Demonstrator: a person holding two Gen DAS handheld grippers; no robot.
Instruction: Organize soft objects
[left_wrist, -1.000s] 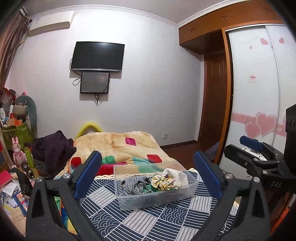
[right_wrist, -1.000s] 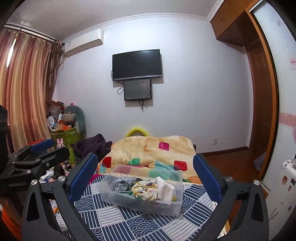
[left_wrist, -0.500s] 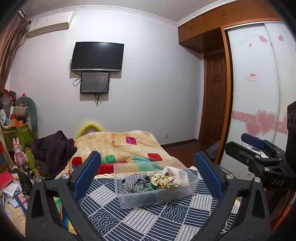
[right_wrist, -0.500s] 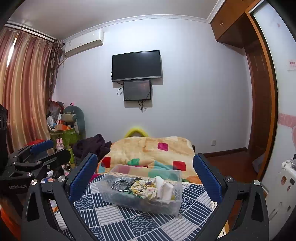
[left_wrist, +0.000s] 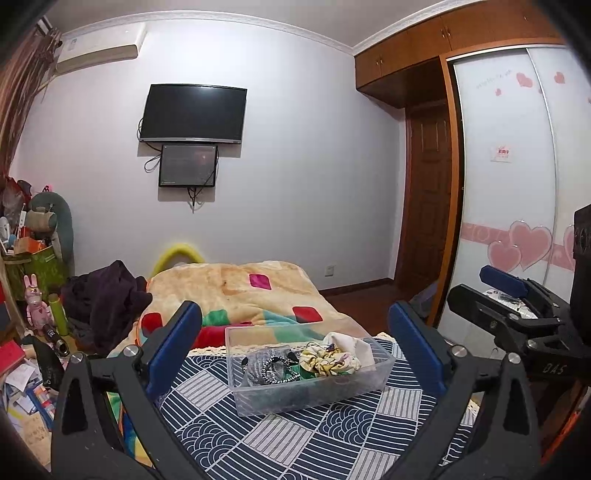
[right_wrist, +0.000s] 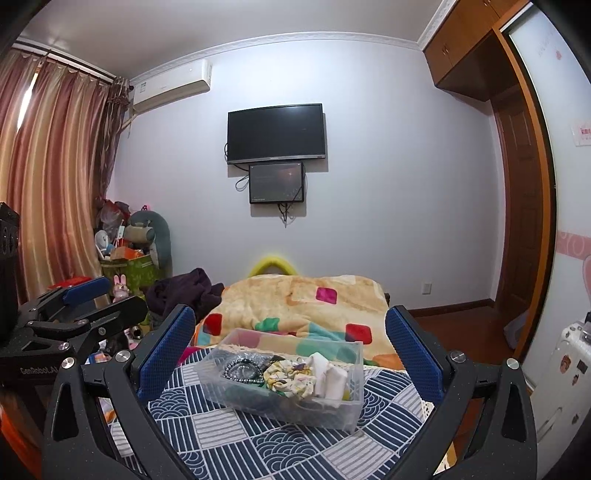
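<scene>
Bedroom with a bed under a peach blanket (left_wrist: 236, 291) with coloured squares, a black TV (left_wrist: 192, 113) on the far wall. In front, a navy-and-white patterned cloth (left_wrist: 295, 439). On the cloth, a clear plastic bin (left_wrist: 306, 369) holding 3 soft items: a grey-and-black scrunchie (left_wrist: 271, 367), a yellow floral scrunchie (left_wrist: 328, 360), a folded white cloth (left_wrist: 349, 341). Left gripper (left_wrist: 295, 343) and right gripper (right_wrist: 290, 345) raised short of the bin, jaws spread wide apart, empty, touching nothing.
</scene>
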